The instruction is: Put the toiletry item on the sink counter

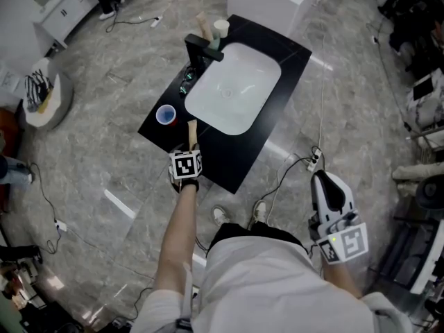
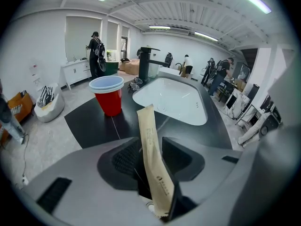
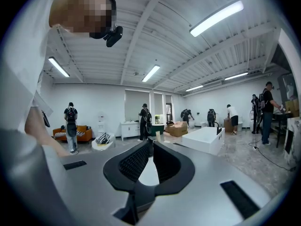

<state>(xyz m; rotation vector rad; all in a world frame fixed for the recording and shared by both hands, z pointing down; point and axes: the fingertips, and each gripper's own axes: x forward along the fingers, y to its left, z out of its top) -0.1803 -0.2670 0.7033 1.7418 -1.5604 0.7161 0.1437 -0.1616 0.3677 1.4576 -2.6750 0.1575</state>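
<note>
Left claw slack round the packet at the worktop's near edge

The black worktop (image 1: 229, 161) carries a white basin (image 1: 232, 89), with a black faucet (image 1: 202, 47) at the basin's left rim. The person's left forearm (image 1: 177, 234) is stretched straight forward, which brings the left claw (image 1: 190, 151) over the worktop's edge on the near side of the basin. The right arm is drawn back beside the hip, well away from the basin, and the right claw (image 3: 151, 144) there has its jaws together with nothing between them. A red cup (image 1: 166, 115) stands left of the basin, near the left claw. The left claw's jaws stand apart. The tan toiletry packet (image 2: 153, 149) stands upright between them, leans on the right jaw, and points toward the basin.
</note>
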